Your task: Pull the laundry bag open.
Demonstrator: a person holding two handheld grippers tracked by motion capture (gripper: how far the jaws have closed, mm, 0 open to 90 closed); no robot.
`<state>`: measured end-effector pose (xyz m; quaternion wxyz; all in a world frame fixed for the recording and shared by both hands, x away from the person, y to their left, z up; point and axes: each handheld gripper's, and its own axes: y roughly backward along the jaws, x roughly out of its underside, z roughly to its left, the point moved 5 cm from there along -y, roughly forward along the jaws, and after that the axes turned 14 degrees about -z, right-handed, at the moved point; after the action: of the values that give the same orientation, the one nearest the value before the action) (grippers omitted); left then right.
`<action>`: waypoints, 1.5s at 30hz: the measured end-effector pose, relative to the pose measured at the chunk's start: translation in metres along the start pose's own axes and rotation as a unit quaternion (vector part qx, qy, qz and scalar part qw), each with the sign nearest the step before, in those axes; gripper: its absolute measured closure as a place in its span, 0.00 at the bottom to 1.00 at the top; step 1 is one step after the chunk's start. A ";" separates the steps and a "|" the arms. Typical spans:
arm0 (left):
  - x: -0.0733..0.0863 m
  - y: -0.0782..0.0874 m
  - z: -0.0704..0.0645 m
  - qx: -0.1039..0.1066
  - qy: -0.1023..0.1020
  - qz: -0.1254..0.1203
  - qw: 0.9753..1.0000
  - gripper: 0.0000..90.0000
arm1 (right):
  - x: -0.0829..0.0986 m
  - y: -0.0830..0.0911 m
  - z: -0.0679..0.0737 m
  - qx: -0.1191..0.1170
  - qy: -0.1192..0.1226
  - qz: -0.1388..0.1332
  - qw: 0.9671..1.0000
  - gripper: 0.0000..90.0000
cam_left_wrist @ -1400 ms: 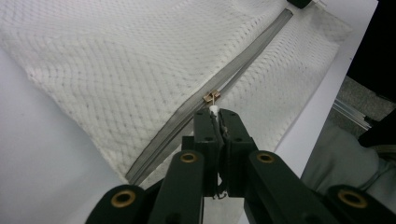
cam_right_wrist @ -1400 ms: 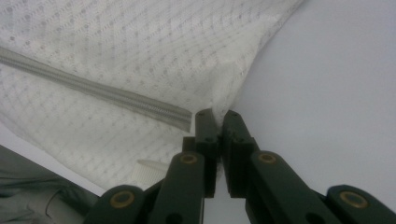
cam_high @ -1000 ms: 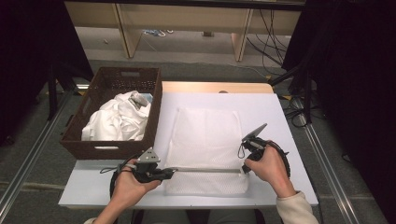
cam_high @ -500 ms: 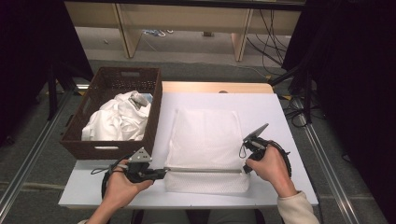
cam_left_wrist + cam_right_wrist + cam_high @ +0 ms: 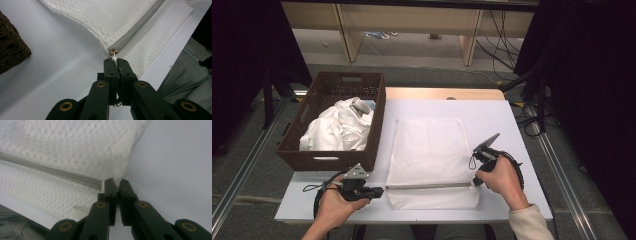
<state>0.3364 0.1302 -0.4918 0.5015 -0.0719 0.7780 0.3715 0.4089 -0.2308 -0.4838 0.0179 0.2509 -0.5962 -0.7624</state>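
A white mesh bag (image 5: 429,150) lies flat on the white table (image 5: 512,125), and a grey zipper (image 5: 427,186) runs across it near its front. My left gripper (image 5: 381,191) sits at the bag's left end. In the left gripper view, that gripper (image 5: 115,60) is shut on the brass zipper pull (image 5: 113,52), and the zipper (image 5: 137,26) runs away up and to the right. My right gripper (image 5: 474,182) holds the bag's right edge beside the zipper's end. In the right gripper view, it (image 5: 115,181) is shut on the mesh fabric (image 5: 75,145) by the zipper (image 5: 50,171).
A brown wicker basket (image 5: 332,161) holding crumpled white cloths (image 5: 337,130) stands at the table's left, close behind my left hand. Bare table lies right of the bag and in front of the basket. The table's front edge is just under both hands.
My left gripper has moved left along the zipper line with the pull, reaching the bag's left end. My right hand has held still.
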 end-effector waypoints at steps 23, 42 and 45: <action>0.006 -0.032 -0.007 -0.024 -0.084 0.068 0.994 0.92 | -0.001 0.013 0.016 0.021 0.040 -0.029 0.999 0.70; -0.013 -0.032 -0.019 -0.008 -0.047 -0.013 0.999 0.92 | -0.001 0.017 0.023 0.018 0.012 -0.029 0.999 0.70; -0.012 -0.022 -0.005 -0.042 -0.062 -0.005 0.997 0.97 | -0.001 0.017 0.022 0.018 0.021 -0.029 0.999 0.71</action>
<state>0.3492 0.1081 -0.4920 0.5475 -0.0738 0.7286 0.4049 0.3966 -0.2158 -0.4643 0.0032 0.2844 -0.6019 -0.7462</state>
